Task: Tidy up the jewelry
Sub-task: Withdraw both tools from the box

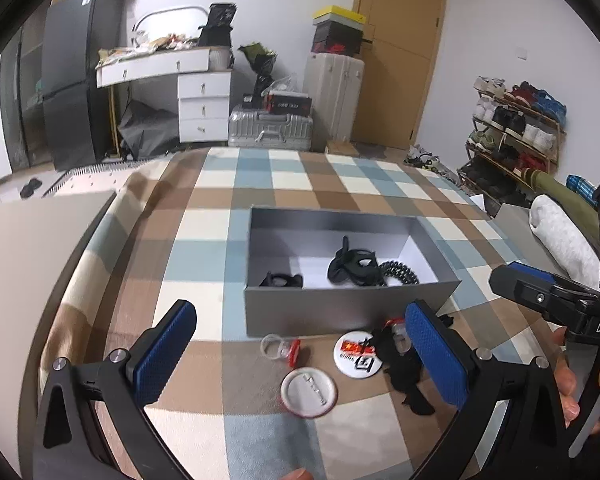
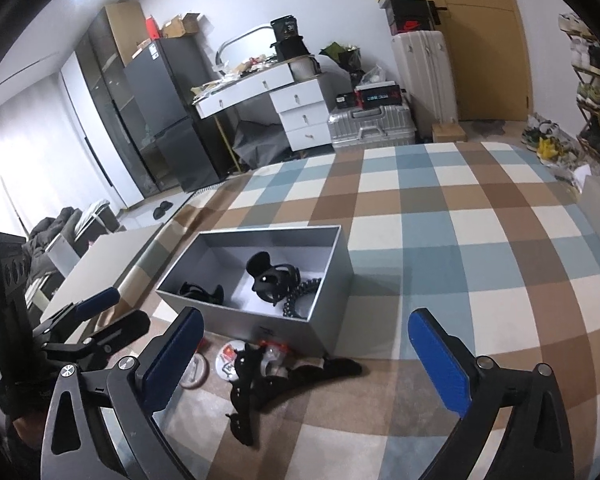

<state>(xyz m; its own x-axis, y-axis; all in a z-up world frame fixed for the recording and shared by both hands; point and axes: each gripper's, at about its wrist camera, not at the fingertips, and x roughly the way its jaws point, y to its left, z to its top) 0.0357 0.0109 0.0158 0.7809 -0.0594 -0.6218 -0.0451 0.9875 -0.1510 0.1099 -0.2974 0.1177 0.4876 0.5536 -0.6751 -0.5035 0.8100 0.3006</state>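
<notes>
A grey open box (image 1: 352, 312) (image 2: 332, 248) sits on the checked cloth. Inside lie a black hair claw (image 1: 354, 266) (image 2: 270, 276), a black coiled tie (image 1: 400, 272) (image 2: 296, 300) and a smaller black clip (image 1: 282, 280) (image 2: 202, 292). In front of the box lie a face-down round badge (image 1: 309, 393), a white printed badge (image 1: 356, 354) (image 2: 230, 358), a small clear container with red lid (image 1: 280, 348) and black strap-like pieces (image 1: 408, 376) (image 2: 260, 380). My left gripper (image 1: 300, 356) is open above the badges. My right gripper (image 2: 306, 360) is open above the black pieces and shows at the right of the left wrist view (image 1: 540, 292).
The checked cloth (image 1: 320, 184) (image 2: 480, 240) covers the surface. A grey flat board (image 1: 32, 264) (image 2: 100, 264) lies at its left. A white rolled towel (image 1: 560, 236) lies to the right. Furniture, suitcases and a shoe rack stand beyond.
</notes>
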